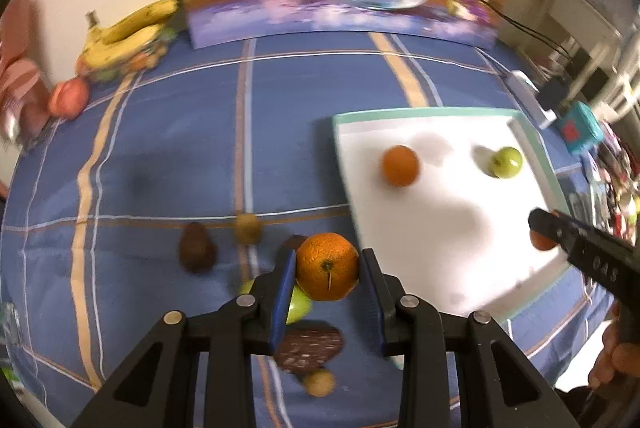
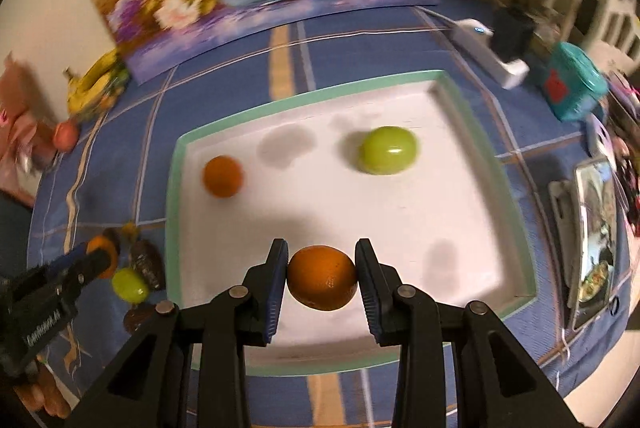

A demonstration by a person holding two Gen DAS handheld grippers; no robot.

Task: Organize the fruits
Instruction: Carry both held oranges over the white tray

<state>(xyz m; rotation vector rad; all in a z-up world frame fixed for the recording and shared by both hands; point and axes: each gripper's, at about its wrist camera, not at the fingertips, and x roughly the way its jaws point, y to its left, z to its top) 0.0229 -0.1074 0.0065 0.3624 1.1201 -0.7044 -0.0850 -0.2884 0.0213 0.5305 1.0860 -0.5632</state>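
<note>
A white tray was noted beneath the right gripper, clenched on a small orange. The left gripper, grasping a larger orange, was held over cloth, the tray at two o'clock.

The left gripper is matt black plastic with ribbed blue pads and dull metal pins; the orange between its pads has pitted, faintly shiny peel. The right gripper looks the same, and its orange looks smoother. The tray is smooth white with a pale green rim. The tablecloth is matt woven cloth. The green apple is glossy.
</note>
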